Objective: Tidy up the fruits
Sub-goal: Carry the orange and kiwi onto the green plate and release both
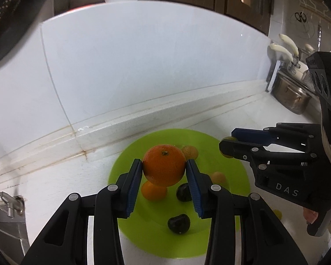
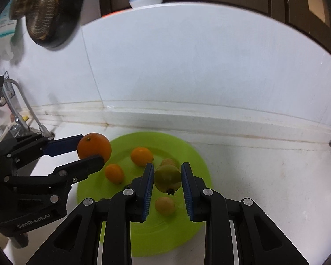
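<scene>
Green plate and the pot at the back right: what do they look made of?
Green plate: probably plastic; uniform lime colour, smooth, softly glossy, thin rim. Pot: looks like brushed stainless steel; grey metallic sheen with dull reflections.

Left gripper [image 1: 164,169] jaws clamped, right gripper [image 2: 167,177] jaws clamped
</scene>
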Demonstrator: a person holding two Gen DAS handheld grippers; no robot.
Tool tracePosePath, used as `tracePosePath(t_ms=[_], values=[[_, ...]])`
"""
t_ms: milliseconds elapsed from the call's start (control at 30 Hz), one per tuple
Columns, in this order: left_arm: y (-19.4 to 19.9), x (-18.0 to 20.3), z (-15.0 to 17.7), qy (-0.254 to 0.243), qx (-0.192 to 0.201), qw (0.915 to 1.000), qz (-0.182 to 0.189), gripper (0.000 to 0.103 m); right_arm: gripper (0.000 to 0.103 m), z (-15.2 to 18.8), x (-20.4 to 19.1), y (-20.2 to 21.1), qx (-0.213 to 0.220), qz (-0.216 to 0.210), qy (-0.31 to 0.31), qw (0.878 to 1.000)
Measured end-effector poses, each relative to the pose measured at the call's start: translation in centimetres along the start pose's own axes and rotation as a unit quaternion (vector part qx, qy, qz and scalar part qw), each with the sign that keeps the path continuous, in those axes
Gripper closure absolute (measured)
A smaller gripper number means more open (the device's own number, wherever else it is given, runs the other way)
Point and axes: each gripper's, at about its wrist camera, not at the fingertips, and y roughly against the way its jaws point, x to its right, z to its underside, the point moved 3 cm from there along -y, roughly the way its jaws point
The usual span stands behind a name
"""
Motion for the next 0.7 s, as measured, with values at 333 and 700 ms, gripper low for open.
tracePosePath(t_ms=[333, 700], values=[[-2.8, -0.1, 0.5, -0.003, -0.024, 0.9997, 0.002, 0.062, 0.077, 0.4, 0.4, -2.5, -0.028, -0.005, 0.000, 1.000], [-4.4, 0.3, 0.7, -0.011, -0.041, 0.9990, 0.011, 0.062, 0.076, 0.4, 0.5, -3.9, -0.035, -0.014, -0.004, 0.999]])
